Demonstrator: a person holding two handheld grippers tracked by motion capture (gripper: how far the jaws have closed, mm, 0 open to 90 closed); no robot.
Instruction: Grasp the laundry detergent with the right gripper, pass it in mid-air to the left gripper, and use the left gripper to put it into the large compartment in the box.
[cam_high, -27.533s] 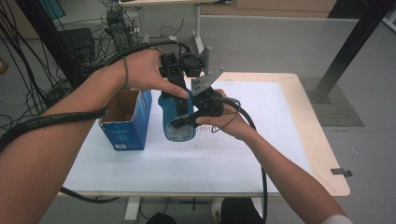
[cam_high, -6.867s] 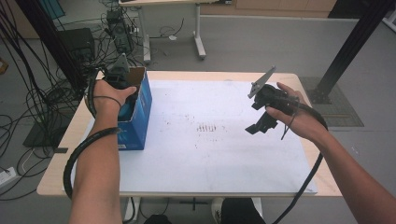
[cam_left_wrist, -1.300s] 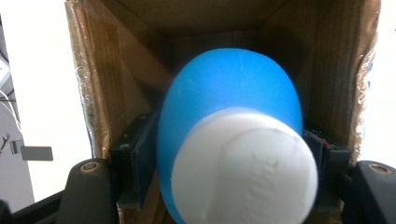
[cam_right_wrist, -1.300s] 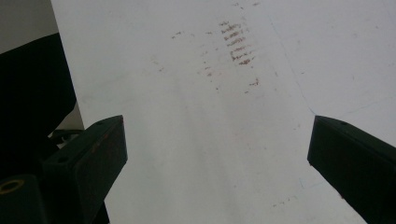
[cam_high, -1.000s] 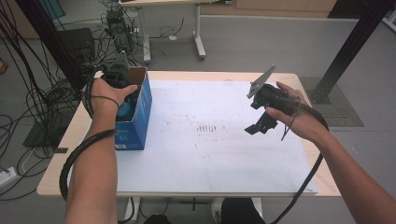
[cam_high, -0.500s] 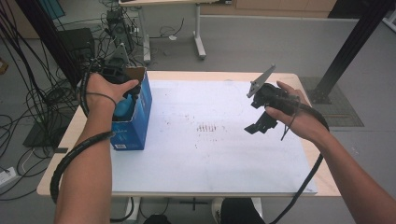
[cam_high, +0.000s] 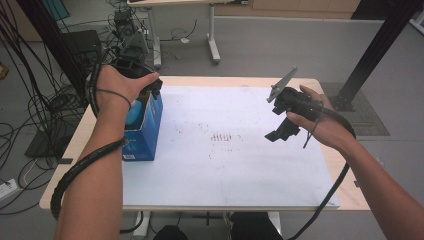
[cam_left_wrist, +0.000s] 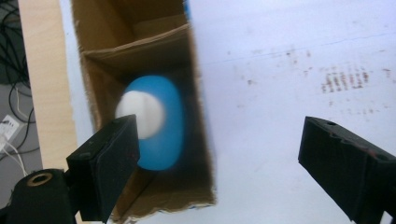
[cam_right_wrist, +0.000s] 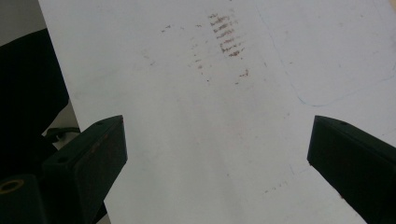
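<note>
**Bottle's in the box, but don't relax yet**

The blue bottle (cam_left_wrist: 156, 123) sits upright inside the box (cam_left_wrist: 196, 140), white cap up, pretty much against the box's near wall. The left gripper (cam_left_wrist: 219, 154) hangs right above the box with its jaws spread apart; they've just been opening, and nothing is between them now. The right gripper (cam_right_wrist: 215, 154) hovers over the bare worktop (cam_high: 225, 165), well away from the box, jaws wide and empty.

What could bite: one left jaw overlaps the box rim in the left gripper view, so a sloppy sideways pull might clip a flap and drag or tip the box. It also stands close to the worktop's left edge, so a shove that way could send it off.

Hard to tell: the bottle is blurry, its bottom is buried in the box, and in the high view the hand covers most of the opening.
</note>
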